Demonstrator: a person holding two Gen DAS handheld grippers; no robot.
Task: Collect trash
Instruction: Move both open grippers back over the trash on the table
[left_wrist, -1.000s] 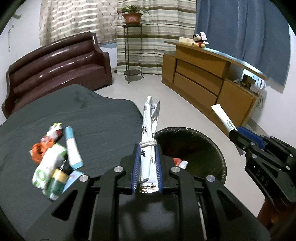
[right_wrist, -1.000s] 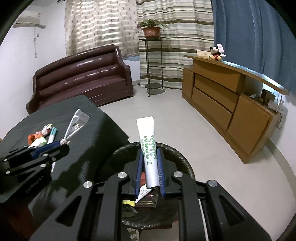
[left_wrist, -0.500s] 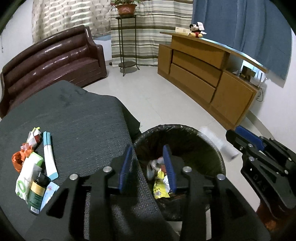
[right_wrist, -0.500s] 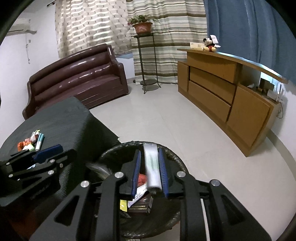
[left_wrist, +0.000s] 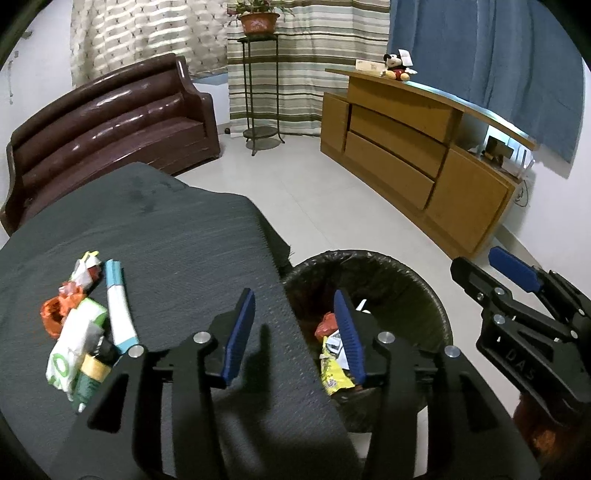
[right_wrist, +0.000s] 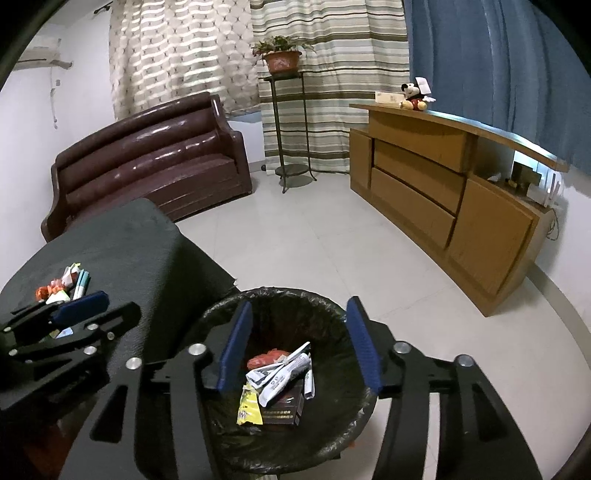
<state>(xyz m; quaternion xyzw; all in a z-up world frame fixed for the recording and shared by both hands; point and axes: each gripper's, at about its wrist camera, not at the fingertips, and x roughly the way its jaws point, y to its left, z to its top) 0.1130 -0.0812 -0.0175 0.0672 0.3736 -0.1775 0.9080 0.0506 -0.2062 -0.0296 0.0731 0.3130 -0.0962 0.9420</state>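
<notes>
A black-lined trash bin (right_wrist: 280, 299) (left_wrist: 388, 269) stands on the floor by the dark table (left_wrist: 166, 243). Inside it lie wrappers, a white tube (right_wrist: 284, 376) and a dark box. My right gripper (right_wrist: 299, 332) hovers over the bin, jaws opening, nothing between them. My left gripper (left_wrist: 295, 325) hangs over the table's edge and the bin's rim, jaws opening and empty. A pile of trash (left_wrist: 81, 328) stays on the table at the left: a teal-and-white tube (left_wrist: 118, 306), a white-green packet, an orange wrapper, a small bottle.
A brown sofa (left_wrist: 107, 122) stands behind the table. A wooden sideboard (left_wrist: 417, 155) with a plush toy lines the right wall. A metal plant stand (left_wrist: 258, 85) sits before the curtains. Pale floor tiles (left_wrist: 314, 192) lie between them.
Both grippers held trash a second ago, the left a knotted paper wrapper, the right a white tube. Both jaws have spread and the pieces have dropped into the bin.
</notes>
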